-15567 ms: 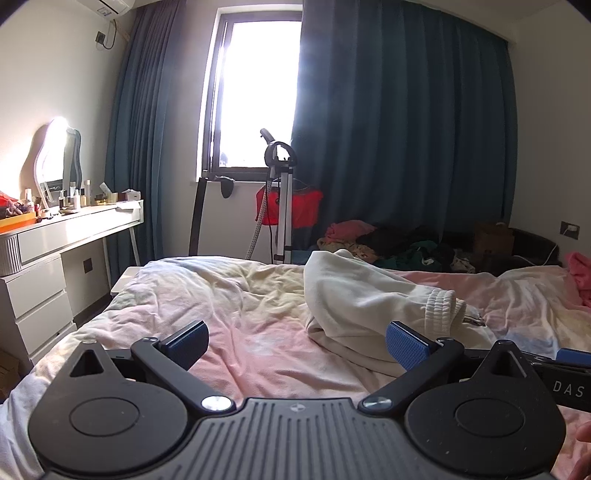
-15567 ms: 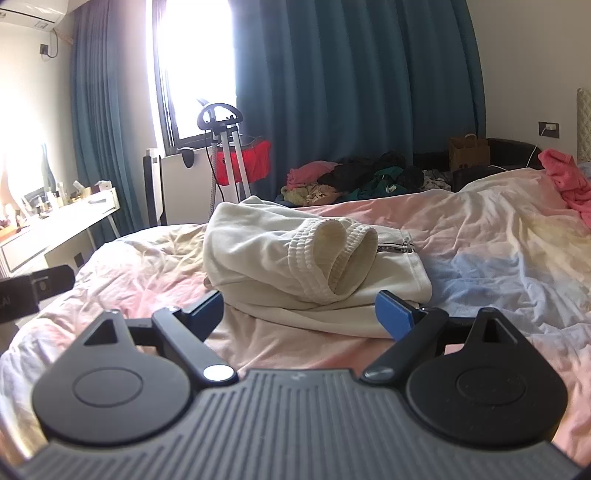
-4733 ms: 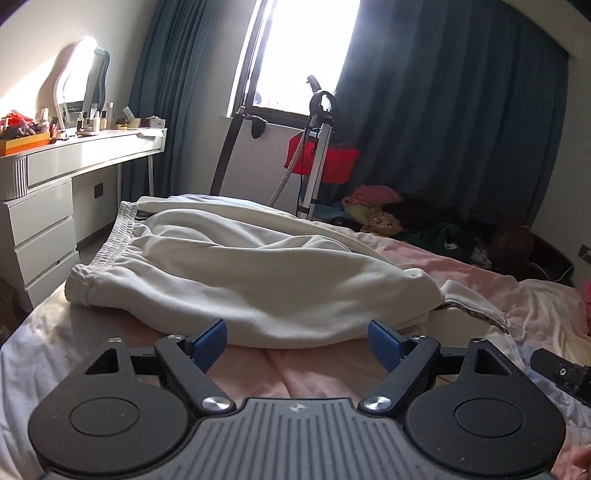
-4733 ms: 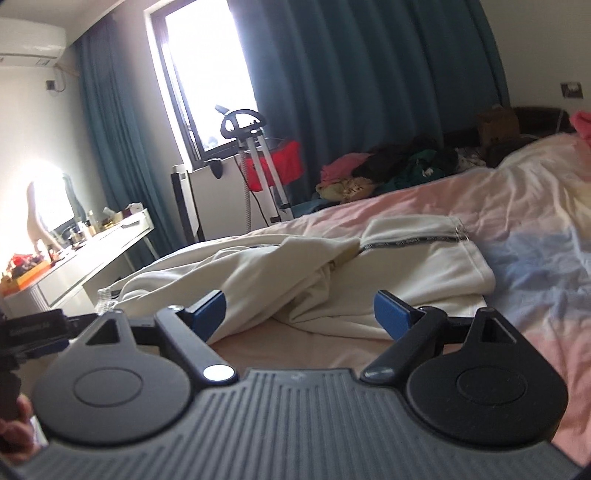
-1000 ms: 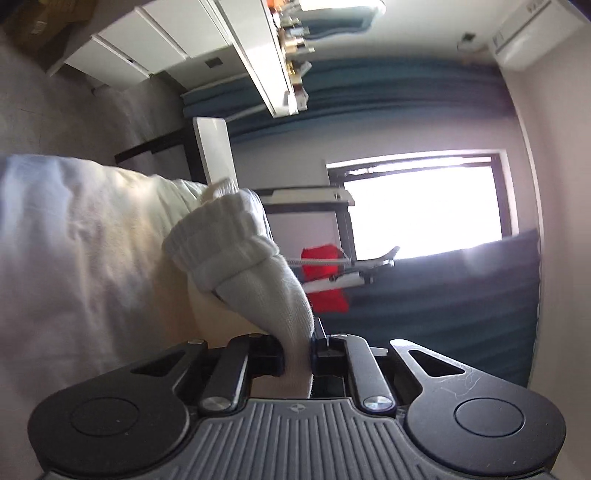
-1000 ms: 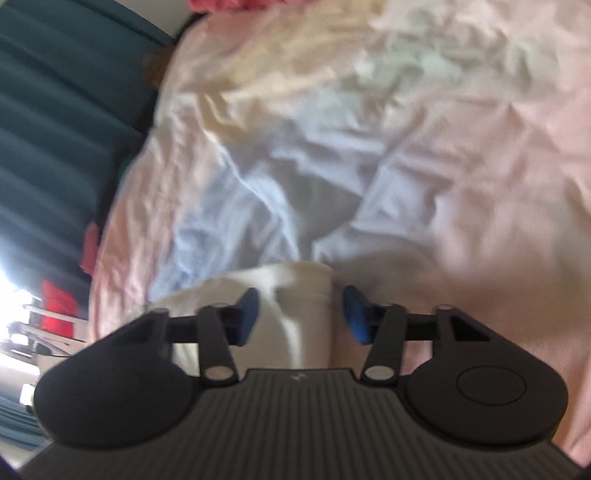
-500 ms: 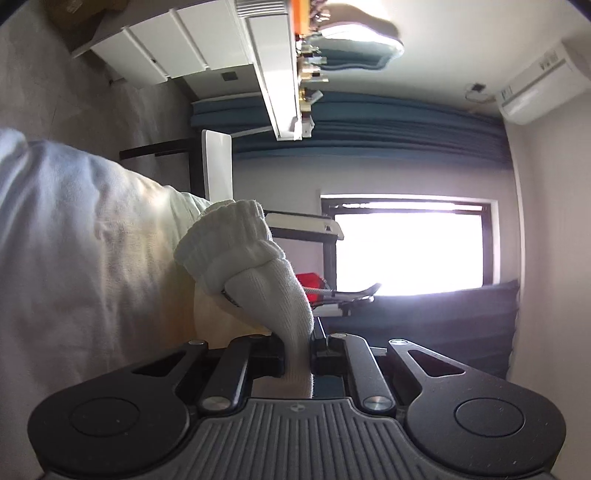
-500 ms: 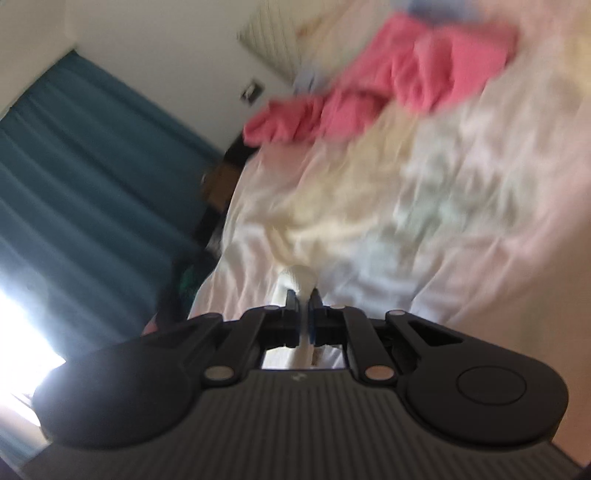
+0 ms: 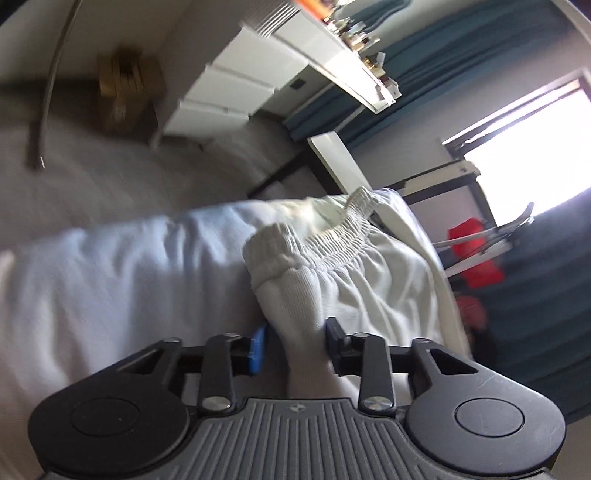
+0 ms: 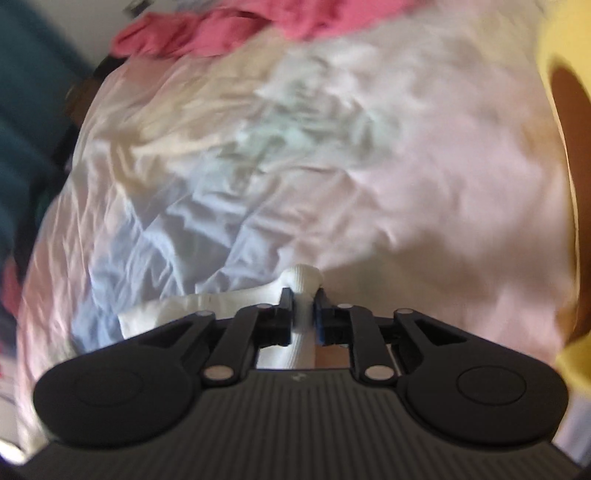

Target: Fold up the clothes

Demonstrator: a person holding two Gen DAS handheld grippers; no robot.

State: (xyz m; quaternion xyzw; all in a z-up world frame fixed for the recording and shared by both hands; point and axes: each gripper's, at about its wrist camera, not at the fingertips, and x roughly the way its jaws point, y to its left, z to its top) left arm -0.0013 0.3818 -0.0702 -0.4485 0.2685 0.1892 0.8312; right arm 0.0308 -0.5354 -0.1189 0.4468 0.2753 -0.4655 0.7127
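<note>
I see white drawers (image 9: 225,99) beside a grey floor (image 9: 110,166), with the bright window (image 9: 528,147) and blue curtains (image 9: 546,295) past them

ahead of the right gripper (image 10: 303,308) the wrinkled bed sheet (image 10: 332,177) lies bare and wide, with room to pass; a pink garment (image 10: 229,22) is heaped at its far edge and a yellow sleeve (image 10: 569,184) crowds the right side. the left gripper (image 9: 295,341) is hemmed in by the cream sweatpants (image 9: 369,273) bunched between its fingers (image 9: 258,345). past the bed edge the grey floor (image 9: 110,173) is open up to the white drawers (image 9: 229,99) and a cardboard box (image 9: 125,88).
</note>
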